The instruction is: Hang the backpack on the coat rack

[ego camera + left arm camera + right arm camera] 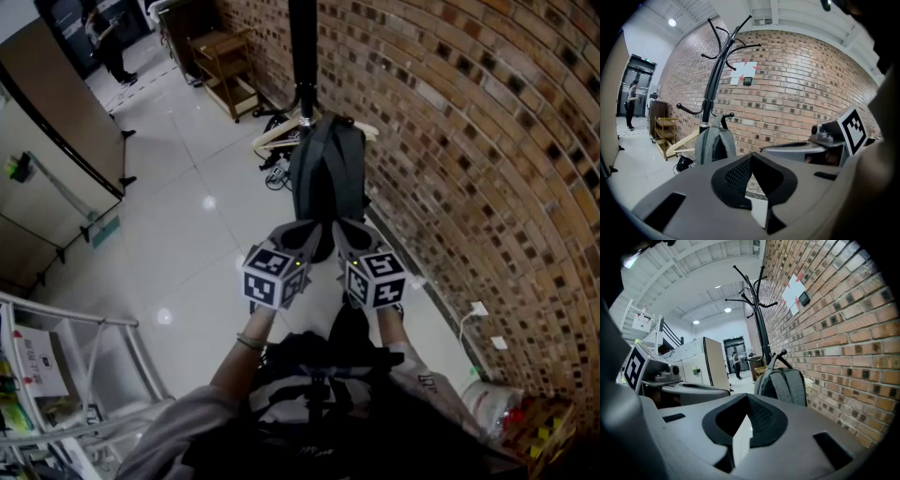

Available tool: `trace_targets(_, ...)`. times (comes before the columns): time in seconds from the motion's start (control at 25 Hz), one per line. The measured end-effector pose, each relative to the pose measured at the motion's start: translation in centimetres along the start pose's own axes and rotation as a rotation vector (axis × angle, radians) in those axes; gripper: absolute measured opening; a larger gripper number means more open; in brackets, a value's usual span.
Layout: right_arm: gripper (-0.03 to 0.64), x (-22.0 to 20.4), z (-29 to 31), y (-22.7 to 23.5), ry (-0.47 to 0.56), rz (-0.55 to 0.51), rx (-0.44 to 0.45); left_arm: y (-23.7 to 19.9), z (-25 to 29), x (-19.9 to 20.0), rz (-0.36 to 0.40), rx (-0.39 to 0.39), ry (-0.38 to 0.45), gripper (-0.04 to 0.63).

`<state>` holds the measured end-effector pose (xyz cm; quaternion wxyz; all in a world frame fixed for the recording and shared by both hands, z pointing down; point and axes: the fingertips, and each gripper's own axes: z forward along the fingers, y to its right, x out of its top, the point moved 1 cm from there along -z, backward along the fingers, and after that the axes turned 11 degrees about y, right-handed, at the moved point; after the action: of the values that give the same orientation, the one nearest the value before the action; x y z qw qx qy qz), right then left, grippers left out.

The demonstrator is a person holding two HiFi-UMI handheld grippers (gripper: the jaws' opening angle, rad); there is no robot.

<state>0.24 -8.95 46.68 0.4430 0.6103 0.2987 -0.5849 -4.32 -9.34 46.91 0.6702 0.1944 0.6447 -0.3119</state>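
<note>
The grey backpack (326,178) hangs by its top loop from a low hook of the black coat rack (302,47), close to the brick wall. In the left gripper view the backpack (712,145) shows left of centre under the rack's pole (712,89). In the right gripper view the backpack (785,383) hangs right of centre beside the pole (759,324). My left gripper (312,228) and right gripper (345,230) are held side by side just short of the pack. Both are shut with nothing between the jaws, as their own views show: left gripper (750,157), right gripper (747,397).
A brick wall (469,141) runs along the right. A wooden hanger (281,136) and a dark object (278,171) lie at the rack's foot, a wooden shelf (228,70) behind. A beige partition (56,122) stands left, a metal frame (75,375) lower left, a person (108,42) far off.
</note>
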Motion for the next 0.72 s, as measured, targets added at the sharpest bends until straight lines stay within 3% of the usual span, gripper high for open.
trace_targets(0.2, 0.000, 0.57, -0.01, 0.34, 0.033, 0.005, -0.011, 0.04, 0.13, -0.26, -0.001, 0.004, -0.010, 0.006)
trace_targets(0.36, -0.006, 0.41, 0.16, 0.24, 0.006, -0.050, -0.002, -0.09, 0.16, -0.27, -0.005, 0.011, -0.010, 0.006)
trace_targets(0.72, -0.006, 0.75, 0.40, 0.41, 0.015, -0.025, 0.012, -0.05, 0.71, -0.06, -0.005, 0.012, 0.002, 0.006)
